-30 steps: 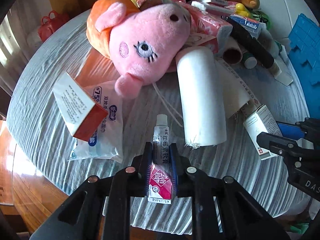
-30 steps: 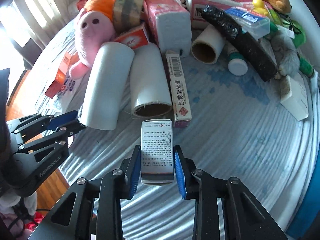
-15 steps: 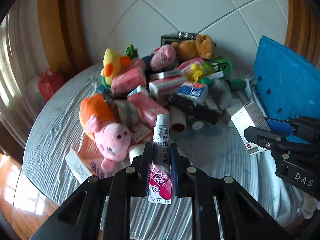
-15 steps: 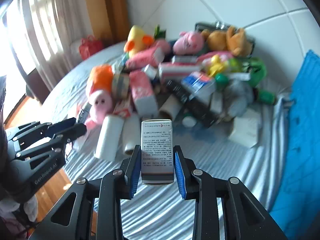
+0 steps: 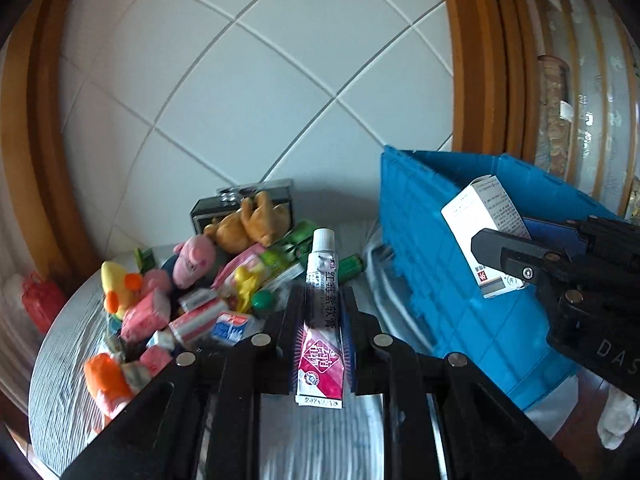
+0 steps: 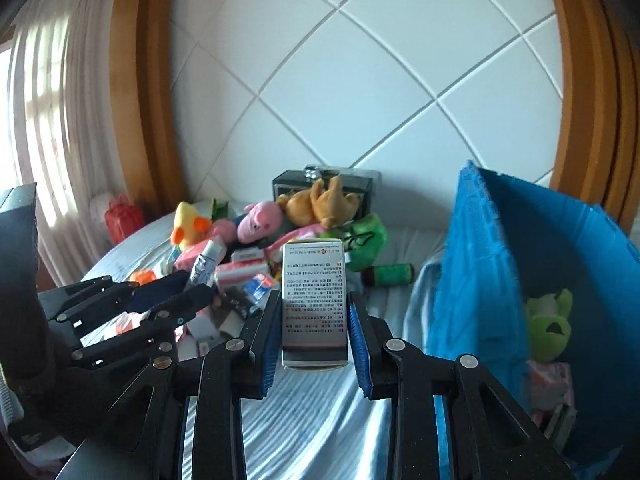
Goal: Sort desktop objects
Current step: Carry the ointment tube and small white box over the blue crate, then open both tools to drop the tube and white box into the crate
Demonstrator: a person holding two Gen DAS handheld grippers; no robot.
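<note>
1. The left gripper (image 5: 320, 316) has its fingers clamped on an ointment tube (image 5: 321, 320), cap pointing to twelve o'clock.
2. The right gripper (image 6: 314, 332) has its fingers closed on a white medicine box (image 6: 313, 300), held upright.
3. Both items hang above the tabletop (image 6: 312, 420), clear of the toy pile (image 6: 280, 224) at eleven o'clock.
4. The blue crate (image 6: 500, 272) stands at two o'clock, a green plush (image 6: 548, 326) inside.
5. To do this well, I'd carry each item fully over the crate rim before letting go, one at a time, keeping the two grippers apart.
</note>
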